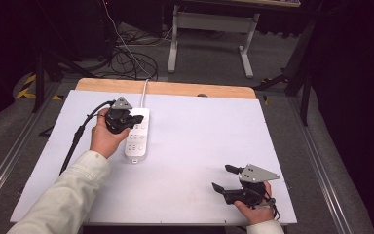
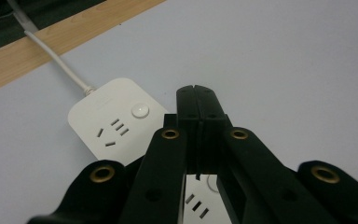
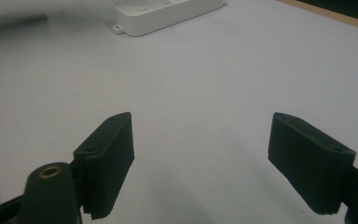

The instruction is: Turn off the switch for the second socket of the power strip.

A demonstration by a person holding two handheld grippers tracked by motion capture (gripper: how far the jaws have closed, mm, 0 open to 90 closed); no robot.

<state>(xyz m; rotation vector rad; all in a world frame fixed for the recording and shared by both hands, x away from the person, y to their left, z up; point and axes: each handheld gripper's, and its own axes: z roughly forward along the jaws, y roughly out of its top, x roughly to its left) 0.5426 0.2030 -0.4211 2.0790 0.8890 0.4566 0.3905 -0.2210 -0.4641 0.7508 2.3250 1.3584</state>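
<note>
Your power strip lies flat on the table, toward the far left corner, its long side running from the far edge toward you, and its white cord leaves over the wooden far edge. Your left gripper hangs right over the far end of the strip with its jaws pressed together and nothing between them; in the left gripper view the closed tips sit above the strip, just beside the round button. Your right gripper rests near the near right corner, well apart from the strip, its jaws spread wide and empty.

Expect the strip to be a stiff plastic bar, light but with a smooth shell that could slip between hard jaws. It will probably slide on the table if you press sideways, and the cord will tug at the far end. If you mean to lift it, take it across the narrow width near the middle; if you mean to press the button, a closed tip straight down should do.

Your hand and the gripper cover part of the strip's far end in the high view, so you cannot tell whether the tips touch it. The sockets nearer you are cut off behind the jaws in the left gripper view, and the right gripper view catches just the strip's near end, blurred.
</note>
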